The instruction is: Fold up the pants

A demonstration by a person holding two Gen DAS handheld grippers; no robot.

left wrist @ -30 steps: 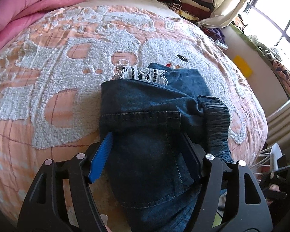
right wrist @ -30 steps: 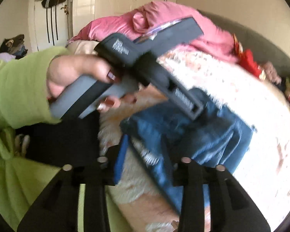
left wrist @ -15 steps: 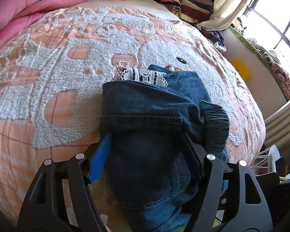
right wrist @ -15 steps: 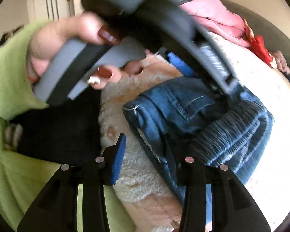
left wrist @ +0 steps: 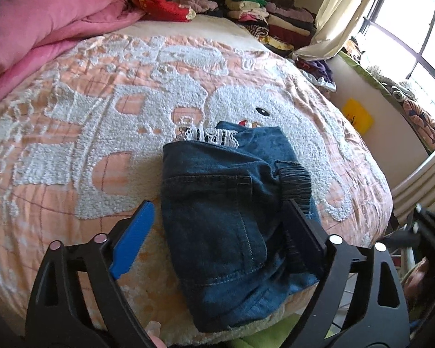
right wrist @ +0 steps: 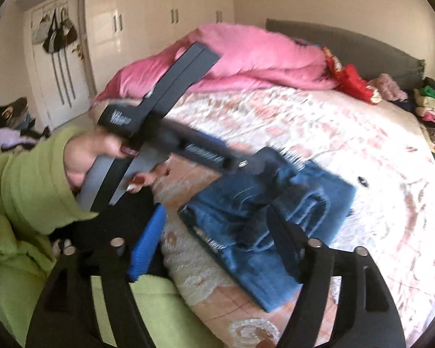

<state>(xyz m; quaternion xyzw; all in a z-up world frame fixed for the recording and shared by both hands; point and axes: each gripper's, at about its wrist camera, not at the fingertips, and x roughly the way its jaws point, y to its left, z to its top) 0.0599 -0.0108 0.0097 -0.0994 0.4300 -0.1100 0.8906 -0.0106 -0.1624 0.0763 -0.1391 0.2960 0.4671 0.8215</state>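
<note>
Now, in the left wrist view, the left gripper fills the bottom of the frame, its blue pad at lower left and its black pad at lower right. The jaws are opening wide. The folded dark blue denim pants lie between them, but the blue pad stands clear of the cloth; the black one sits just beside the gathered waistband, and I cannot tell if it touches. Nothing is gripped.

In the right wrist view, the right gripper spans the bottom edge, and its jaws are opening too. The blue pad hangs over the bed's edge at lower centre-left, and the black pad is over the pants, holding nothing. A hand in a lime green sleeve at centre-left grasps the grey handle of the left gripper, which is blurred.

Compared with a second ago, both pairs of jaws are clearly wider: the left one had the bundle pinched between its pads, and now the cloth sits free.

The pants rest in a compact folded bundle on the peach and white tufted bedspread, low and centre in the left view. A pocket seam faces up, and a strip of white lace peeks out at the far edge.
</note>
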